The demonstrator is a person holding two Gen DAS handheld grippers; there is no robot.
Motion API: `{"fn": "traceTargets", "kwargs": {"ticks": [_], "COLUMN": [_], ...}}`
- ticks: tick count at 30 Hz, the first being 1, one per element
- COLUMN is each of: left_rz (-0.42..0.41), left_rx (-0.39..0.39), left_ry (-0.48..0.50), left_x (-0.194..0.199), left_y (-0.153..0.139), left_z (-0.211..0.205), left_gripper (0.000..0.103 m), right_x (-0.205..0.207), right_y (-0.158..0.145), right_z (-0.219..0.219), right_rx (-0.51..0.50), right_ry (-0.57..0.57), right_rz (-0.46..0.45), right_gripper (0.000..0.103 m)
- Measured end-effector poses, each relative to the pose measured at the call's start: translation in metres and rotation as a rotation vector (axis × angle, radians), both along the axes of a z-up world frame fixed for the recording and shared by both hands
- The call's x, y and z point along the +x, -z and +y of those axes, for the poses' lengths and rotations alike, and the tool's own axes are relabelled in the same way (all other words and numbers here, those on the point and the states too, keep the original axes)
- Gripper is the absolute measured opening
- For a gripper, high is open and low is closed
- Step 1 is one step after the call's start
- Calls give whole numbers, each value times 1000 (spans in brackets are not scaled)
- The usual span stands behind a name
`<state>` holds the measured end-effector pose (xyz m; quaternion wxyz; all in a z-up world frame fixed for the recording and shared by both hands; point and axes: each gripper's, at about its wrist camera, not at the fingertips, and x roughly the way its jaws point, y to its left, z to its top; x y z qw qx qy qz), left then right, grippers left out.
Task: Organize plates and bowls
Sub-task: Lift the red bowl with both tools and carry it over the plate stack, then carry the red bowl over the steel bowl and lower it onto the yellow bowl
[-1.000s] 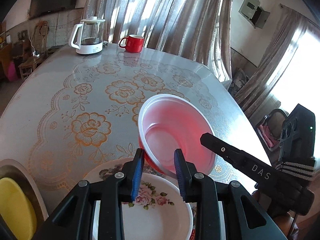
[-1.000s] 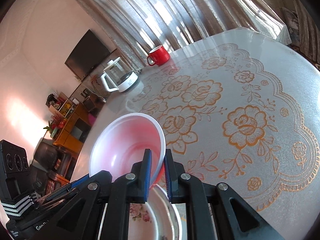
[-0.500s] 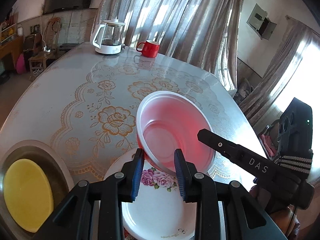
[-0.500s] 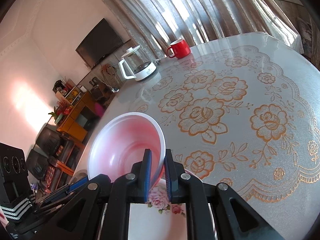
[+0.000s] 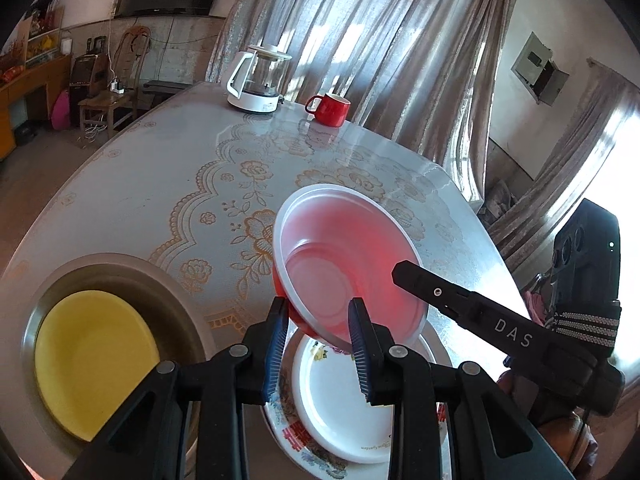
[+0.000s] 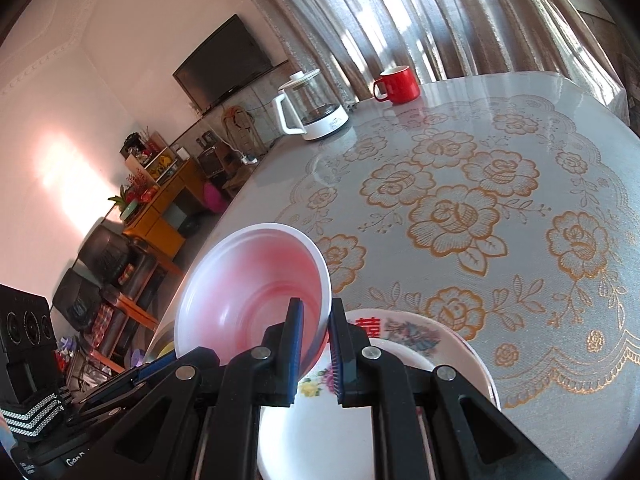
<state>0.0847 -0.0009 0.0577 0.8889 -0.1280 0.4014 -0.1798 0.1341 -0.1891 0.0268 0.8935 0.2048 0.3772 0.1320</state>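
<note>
Pink bowl held tilted above the floral plate

The right gripper (image 6: 314, 346) has its jaws clamped on the rim of the pink bowl (image 5: 348, 268), which hangs tilted over the floral plate (image 5: 340, 404) on the bench (image 5: 160, 184). The left gripper (image 5: 318, 350) has its jaws spread, straddling the bowl's near rim. Left of the plate sits a metal basin (image 5: 176, 308) holding a yellow plate (image 5: 92, 360). Far beyond the plate stand a kettle (image 5: 258, 80) and red mug (image 5: 330, 109).

The red bowl (image 5: 344, 268) hides the far rim of the floral plate (image 5: 340, 408); the lettering there is unreadable.
</note>
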Motion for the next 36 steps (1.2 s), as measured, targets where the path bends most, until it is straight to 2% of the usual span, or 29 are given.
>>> {"fn": "traceTargets", "kwargs": {"ticks": [12, 23, 30, 36], "left_rz": [-5, -15, -7, 33], "left_rx": [-20, -26, -39, -38], "left_ry": [-81, -187, -247, -282], "left_x": [-16, -38, -49, -55], "left_y": [-2, 0, 7, 25], "left_z": [48, 108, 139, 151], "left_gripper": [30, 30, 30, 30], "right_x": [7, 13, 12, 11], "right_y": [0, 0, 3, 13], "right_z": [46, 102, 136, 153], "right_rx": [4, 20, 12, 1], "right_ry": [-109, -258, -336, -377], "right_rz": [2, 5, 13, 40], "right_gripper": [11, 11, 11, 11]}}
